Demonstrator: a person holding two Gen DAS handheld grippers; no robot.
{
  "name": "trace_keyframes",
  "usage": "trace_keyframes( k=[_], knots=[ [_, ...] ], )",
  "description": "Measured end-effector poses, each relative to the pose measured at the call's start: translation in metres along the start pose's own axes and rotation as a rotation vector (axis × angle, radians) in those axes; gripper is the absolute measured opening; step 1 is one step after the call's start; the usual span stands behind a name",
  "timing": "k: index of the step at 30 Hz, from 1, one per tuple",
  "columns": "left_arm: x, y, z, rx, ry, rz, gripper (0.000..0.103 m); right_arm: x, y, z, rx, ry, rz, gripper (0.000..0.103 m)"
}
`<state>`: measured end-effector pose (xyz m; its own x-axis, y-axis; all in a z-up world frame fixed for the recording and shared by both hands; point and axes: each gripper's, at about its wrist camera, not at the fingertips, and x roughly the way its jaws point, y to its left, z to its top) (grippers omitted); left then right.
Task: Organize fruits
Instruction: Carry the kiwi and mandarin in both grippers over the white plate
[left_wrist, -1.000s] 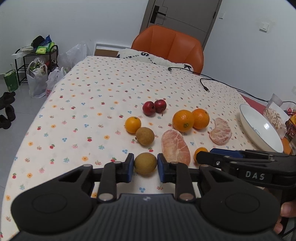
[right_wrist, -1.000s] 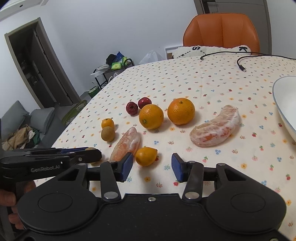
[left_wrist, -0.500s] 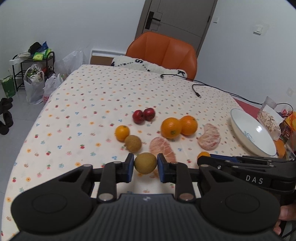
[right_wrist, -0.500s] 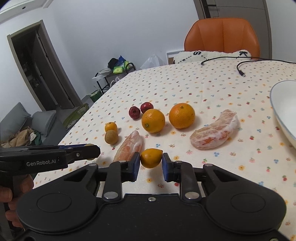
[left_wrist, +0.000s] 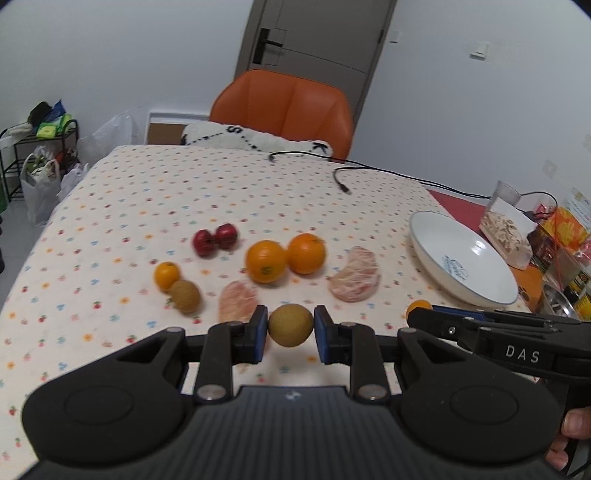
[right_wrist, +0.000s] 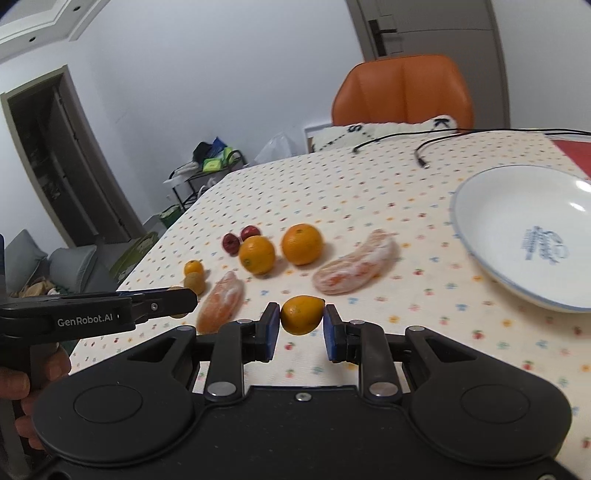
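Clamping brown fruit (left_wrist: 290, 325), left hand-held gripper (left_wrist: 290, 334); right hand-held gripper (right_wrist: 301, 328) squeezing kumquat (right_wrist: 302, 314) near plate (right_wrist: 480, 236) rim.

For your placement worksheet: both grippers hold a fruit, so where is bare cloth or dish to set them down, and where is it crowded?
Free: the inside of the white plate; the cloth between it and the curved peeled segment; the far tablecloth beyond the two red fruits, up to the black cables. Crowded: the middle row around the two oranges.
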<state>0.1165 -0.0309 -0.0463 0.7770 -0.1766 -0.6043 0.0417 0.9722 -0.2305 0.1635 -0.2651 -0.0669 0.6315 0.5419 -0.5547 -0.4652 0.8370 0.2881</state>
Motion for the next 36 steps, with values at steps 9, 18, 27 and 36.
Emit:
trace_keyframes(
  k=[9,18,27,36],
  knots=[
    [0.008,-0.030,0.003,0.043,-0.003,-0.038,0.025,-0.021,-0.022,-0.004,0.033,-0.034,-0.040,0.024],
    [0.012,-0.058,0.007,0.090,-0.015,-0.069,0.025,-0.041,-0.045,-0.006,0.072,-0.065,-0.079,0.024],
    [0.023,-0.087,0.016,0.138,-0.026,-0.103,0.025,-0.059,-0.070,-0.009,0.113,-0.103,-0.116,0.024],
    [0.041,-0.114,0.025,0.176,-0.026,-0.136,0.025,-0.063,-0.094,-0.010,0.153,-0.122,-0.146,0.024]
  ],
)
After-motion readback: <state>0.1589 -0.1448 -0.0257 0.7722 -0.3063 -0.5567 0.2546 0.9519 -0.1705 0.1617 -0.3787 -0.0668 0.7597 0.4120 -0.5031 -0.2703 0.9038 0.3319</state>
